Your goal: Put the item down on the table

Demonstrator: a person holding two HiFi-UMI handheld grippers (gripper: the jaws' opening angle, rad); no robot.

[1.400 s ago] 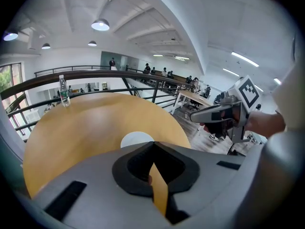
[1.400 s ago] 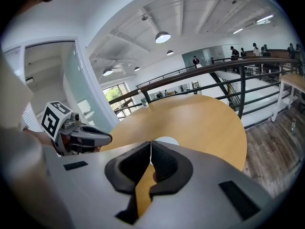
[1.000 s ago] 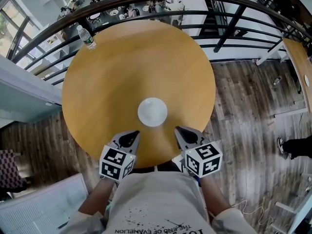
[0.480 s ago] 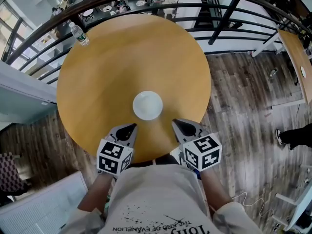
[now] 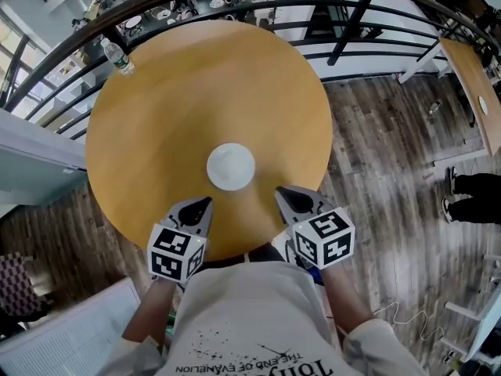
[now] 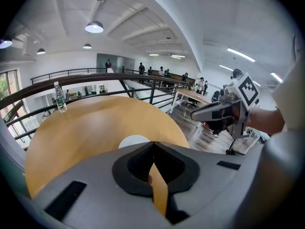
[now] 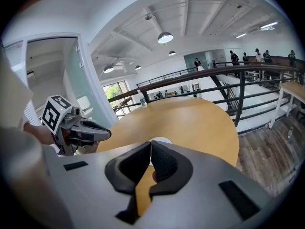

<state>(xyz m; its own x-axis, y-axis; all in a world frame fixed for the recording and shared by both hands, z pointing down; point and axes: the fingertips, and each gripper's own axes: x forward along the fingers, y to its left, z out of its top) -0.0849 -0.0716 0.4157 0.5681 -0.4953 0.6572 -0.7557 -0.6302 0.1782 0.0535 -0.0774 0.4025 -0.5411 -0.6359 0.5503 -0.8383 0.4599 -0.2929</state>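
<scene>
White dish (image 5: 231, 167) resting on the round tabletop (image 5: 156, 92), just ahead of the left gripper (image 5: 203, 204) and right gripper (image 5: 282, 193), both pairs of jaws pressed together and empty: placement apparently complete, leaving only withdrawal.

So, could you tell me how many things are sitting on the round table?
2: a white dish near its middle, and a water bottle at its far-left edge.

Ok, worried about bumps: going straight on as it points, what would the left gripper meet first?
Probably the table just short of the white dish, as the left gripper tilts down; depth is unclear.
</scene>
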